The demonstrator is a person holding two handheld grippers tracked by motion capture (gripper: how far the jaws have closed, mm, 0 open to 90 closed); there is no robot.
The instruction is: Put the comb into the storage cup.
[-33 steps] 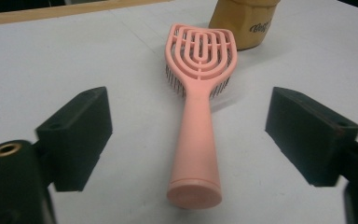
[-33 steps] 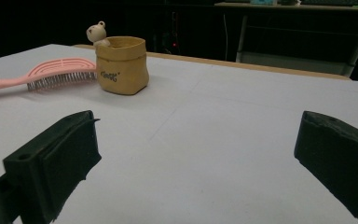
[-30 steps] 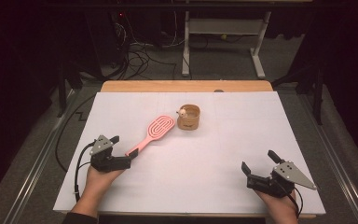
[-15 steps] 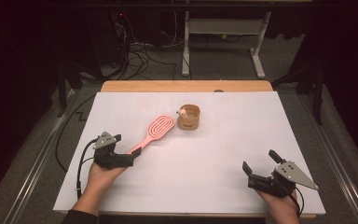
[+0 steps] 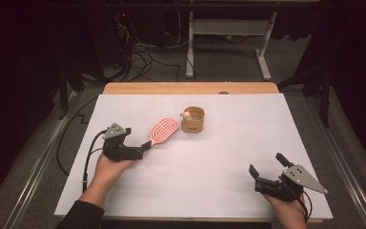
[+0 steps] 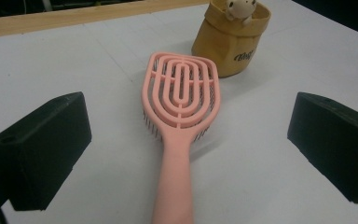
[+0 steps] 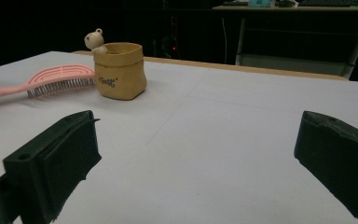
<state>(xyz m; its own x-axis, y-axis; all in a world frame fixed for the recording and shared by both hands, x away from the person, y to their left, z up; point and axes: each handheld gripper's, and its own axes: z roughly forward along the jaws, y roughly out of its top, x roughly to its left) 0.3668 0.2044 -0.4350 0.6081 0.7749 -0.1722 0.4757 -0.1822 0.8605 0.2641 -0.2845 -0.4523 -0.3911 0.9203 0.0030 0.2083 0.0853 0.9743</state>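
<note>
Hairbrush (image 6: 181,109) handle toward released left claw (image 6: 186,154), head toward pouch (image 6: 230,39).

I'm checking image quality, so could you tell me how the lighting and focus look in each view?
High view: white table evenly lit, surroundings nearly black. Left gripper view: pink hairbrush sharp with a soft shadow beside it, the near black jaws slightly soft. Right gripper view: tan cup clear, background dark, no glare.
</note>
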